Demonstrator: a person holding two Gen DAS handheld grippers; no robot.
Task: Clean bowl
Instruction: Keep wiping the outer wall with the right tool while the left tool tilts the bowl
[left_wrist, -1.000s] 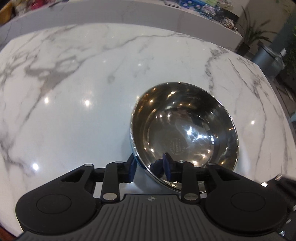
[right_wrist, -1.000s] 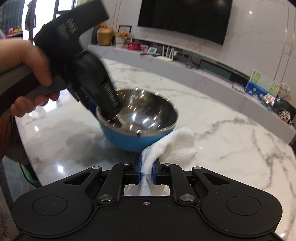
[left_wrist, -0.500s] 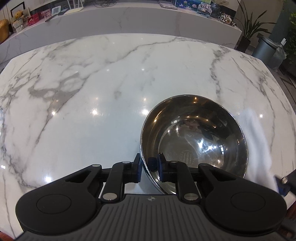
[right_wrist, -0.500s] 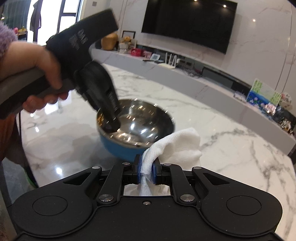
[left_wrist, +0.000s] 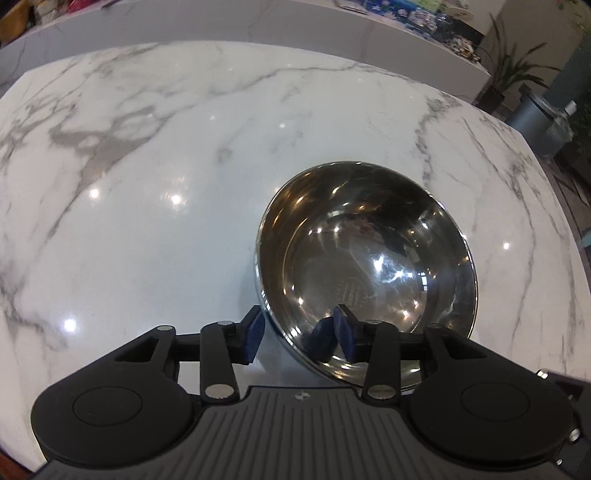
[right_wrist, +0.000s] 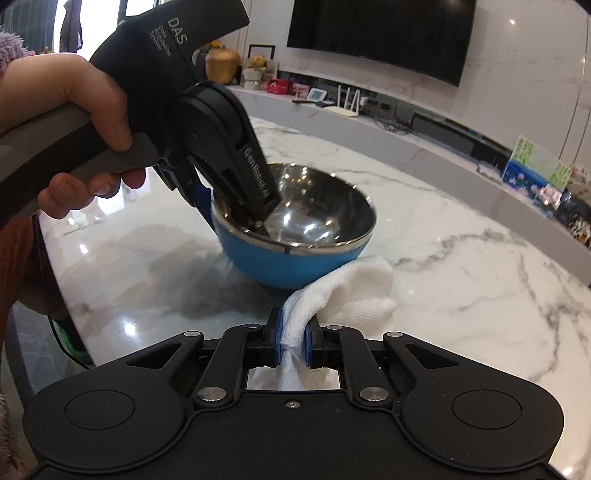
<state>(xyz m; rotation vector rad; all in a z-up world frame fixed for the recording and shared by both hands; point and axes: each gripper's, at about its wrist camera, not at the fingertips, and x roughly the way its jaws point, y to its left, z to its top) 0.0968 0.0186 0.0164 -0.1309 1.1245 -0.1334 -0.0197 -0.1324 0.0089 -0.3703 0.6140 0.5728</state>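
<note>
Left tool (left_wrist: 299, 334) wider astride bowl (left_wrist: 365, 266) rim

Your left gripper (right_wrist: 255, 218): matte black housing, grey handle, white "DAS" lettering. Right gripper (right_wrist: 293, 343): black ribbed body, two round discs, silver pivot screws, blue pads on the fingers (right_wrist: 275, 341). Your left hand (right_wrist: 70, 122) shows a fuzzy lilac sleeve (right_wrist: 11, 46); orange cloth below.

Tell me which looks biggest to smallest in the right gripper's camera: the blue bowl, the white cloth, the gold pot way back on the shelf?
1. Blue bowl, the biggest.
2. White cloth, though it sits nearer the camera, which flatters it.
3. Gold pot, the smallest, but it is far away, so its true size is unsure.
</note>
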